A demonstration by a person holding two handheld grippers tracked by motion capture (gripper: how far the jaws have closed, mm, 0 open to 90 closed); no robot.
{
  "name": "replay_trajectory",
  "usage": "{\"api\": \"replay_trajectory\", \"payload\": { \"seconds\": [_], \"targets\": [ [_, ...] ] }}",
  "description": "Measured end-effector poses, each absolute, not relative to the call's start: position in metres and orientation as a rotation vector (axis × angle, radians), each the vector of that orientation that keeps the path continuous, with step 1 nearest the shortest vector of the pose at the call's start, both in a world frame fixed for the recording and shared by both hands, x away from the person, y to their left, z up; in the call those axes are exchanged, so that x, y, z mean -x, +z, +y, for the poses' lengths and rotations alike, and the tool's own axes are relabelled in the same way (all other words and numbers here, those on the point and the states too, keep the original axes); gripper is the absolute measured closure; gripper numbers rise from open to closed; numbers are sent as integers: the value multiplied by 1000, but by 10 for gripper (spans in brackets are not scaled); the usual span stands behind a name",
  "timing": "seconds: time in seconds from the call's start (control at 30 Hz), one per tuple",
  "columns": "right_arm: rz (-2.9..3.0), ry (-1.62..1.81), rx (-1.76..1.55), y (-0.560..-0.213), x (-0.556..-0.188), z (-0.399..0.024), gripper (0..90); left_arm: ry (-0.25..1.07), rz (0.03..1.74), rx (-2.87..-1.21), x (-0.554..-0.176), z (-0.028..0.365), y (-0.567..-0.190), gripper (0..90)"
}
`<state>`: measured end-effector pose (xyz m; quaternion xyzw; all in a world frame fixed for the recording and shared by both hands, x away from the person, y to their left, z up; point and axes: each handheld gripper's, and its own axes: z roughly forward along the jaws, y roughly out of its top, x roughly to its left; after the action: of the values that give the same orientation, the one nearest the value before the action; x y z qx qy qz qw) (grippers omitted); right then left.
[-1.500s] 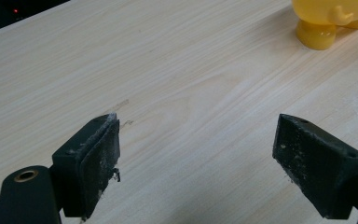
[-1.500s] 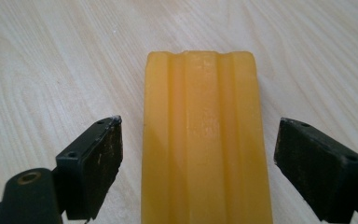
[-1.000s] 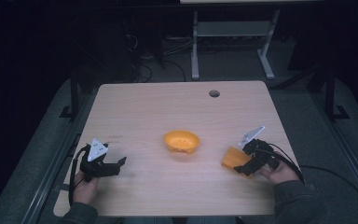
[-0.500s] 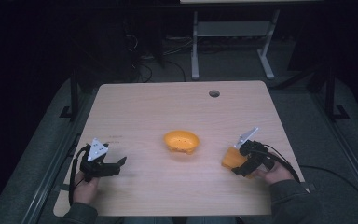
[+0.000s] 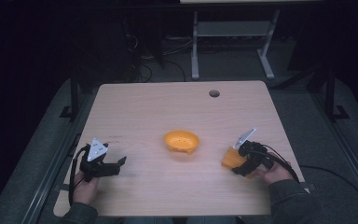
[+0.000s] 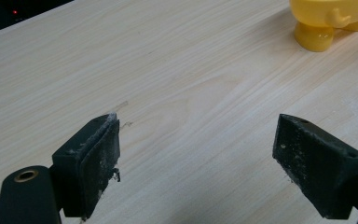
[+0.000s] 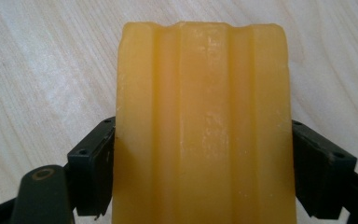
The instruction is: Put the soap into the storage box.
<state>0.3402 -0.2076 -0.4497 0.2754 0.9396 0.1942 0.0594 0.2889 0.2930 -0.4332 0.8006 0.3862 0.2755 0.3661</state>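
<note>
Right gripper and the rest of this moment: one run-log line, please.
right gripper: jaws shut on ridged orange block | left gripper: jaws open, empty, over table | orange bowl: mid-table, untouched

Wooden table (image 5: 144, 107), metal stand (image 5: 228, 32) behind

The right gripper (image 5: 233, 163) slides back toward six o'clock, carrying its orange block (image 5: 232, 157) along. It now sits nearer the table's (image 5: 177, 107) near edge.
</note>
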Motion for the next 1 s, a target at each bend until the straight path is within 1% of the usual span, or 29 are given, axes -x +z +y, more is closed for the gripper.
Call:
{"api": "replay_trajectory", "payload": {
  "seconds": [0.4, 0.8, 1.0],
  "targets": [
    [2862, 616, -831, -446, -339, -210, 203, 707, 1000, -2038, -289, 293, -433, 141],
    [2843, 665, -782, -422, -346, -203, 203, 706, 1003, -2035, -289, 293, -433, 141],
    [2849, 667, -757, -417, -349, -197, 203, 706, 1006, -2035, -289, 294, -433, 141]
  ]
}}
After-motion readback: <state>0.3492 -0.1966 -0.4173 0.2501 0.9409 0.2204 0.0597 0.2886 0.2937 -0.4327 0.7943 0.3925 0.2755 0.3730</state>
